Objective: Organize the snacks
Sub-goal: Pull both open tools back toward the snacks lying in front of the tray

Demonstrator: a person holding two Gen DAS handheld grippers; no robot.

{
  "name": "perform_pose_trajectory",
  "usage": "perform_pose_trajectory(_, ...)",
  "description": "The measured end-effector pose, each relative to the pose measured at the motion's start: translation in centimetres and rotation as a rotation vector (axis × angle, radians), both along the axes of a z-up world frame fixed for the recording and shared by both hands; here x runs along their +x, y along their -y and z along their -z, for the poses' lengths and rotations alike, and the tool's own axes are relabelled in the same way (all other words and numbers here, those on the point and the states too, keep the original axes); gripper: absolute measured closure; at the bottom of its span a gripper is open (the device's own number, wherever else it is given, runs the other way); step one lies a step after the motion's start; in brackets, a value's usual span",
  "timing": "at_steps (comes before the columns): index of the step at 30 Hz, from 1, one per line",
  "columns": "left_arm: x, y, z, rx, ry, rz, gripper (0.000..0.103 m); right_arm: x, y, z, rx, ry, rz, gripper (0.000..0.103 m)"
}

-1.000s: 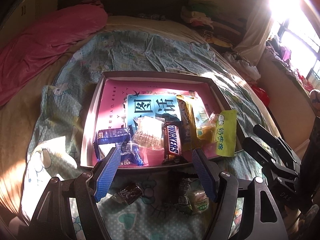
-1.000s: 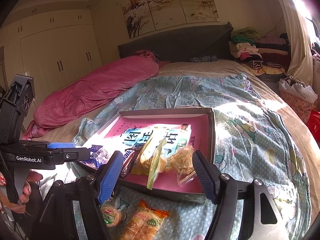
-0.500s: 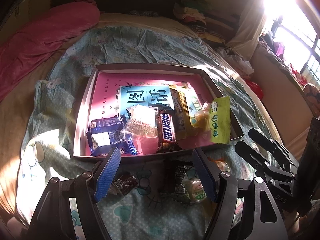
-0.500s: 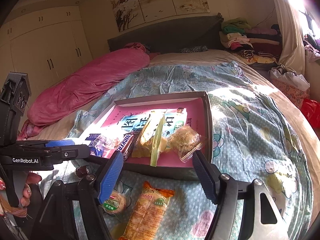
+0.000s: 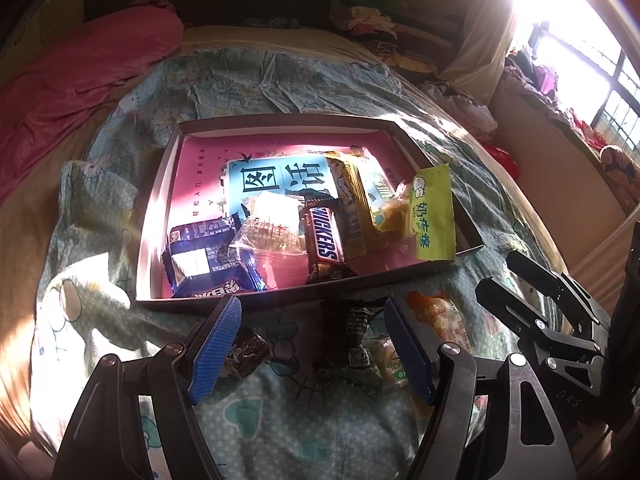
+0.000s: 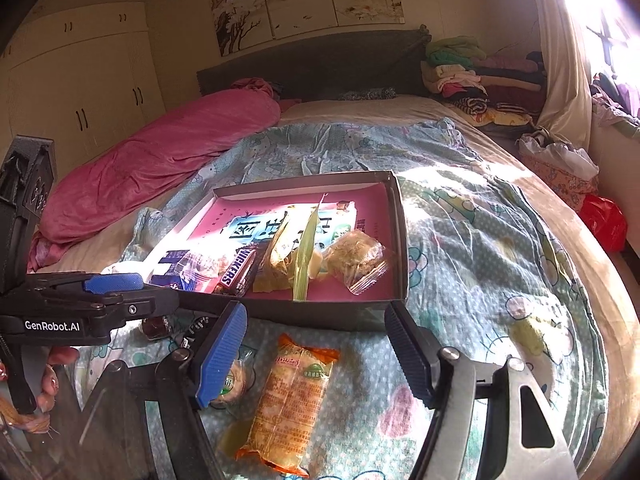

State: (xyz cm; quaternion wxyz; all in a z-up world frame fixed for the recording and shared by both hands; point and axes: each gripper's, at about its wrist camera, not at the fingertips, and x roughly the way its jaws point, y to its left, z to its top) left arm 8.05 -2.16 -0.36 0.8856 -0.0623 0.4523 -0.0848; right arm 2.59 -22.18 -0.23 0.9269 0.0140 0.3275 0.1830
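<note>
**Inspector A:** Status of the box (image 5: 160, 216)?

**Inspector B:** It lies on the bedspread (image 6: 480, 240), just ahead of both claws. Already inside: a Snickers bar (image 5: 325, 240), a blue packet (image 5: 204, 264), a clear-wrapped cake (image 5: 272, 228), a yellow wafer pack (image 5: 356, 216) and a green-yellow sachet (image 5: 432, 216) propped against the right wall. By my reading, the job is better than half done.

**Inspector A:** What is left outside?

**Inspector B:** Four items, all on the near side of the box wall. An orange-wrapped pastry (image 6: 294, 396) lies between the fingers of the right gripper (image 6: 316, 356), slightly below them. A small round cake with a green label (image 6: 232, 380) sits just behind its left finger. In the left wrist view, a dark brown candy (image 5: 244, 354) lies just outside the left finger of the left gripper (image 5: 314, 346), and a dark twist-wrapped sweet (image 5: 358, 340) lies between its fingers.

**Inspector A:** Claw condition?

**Inspector B:** Both are spread wide and hold nothing. Neither touches a snack, as far as I can tell.

**Inspector A:** Next step?

**Inspector B:** Likely the pastry for the right claw, the twist-wrapped sweet for the left. The wrappers look slippery and crushable, so a gentle grip is advised.
</note>
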Motion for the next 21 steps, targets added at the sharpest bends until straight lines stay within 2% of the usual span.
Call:
perform_pose_trajectory(8,-0.8,1.2,0.3,0.026,0.000,0.052,0.027,-0.8,-0.6,0.2,-0.025,-0.020,0.014,0.032)
perform_pose_trajectory(21,-1.4,0.8,0.3,-0.003,0.001,0.090,0.027,-1.7,0.3,0.6,-0.002,-0.075,0.076,0.032)
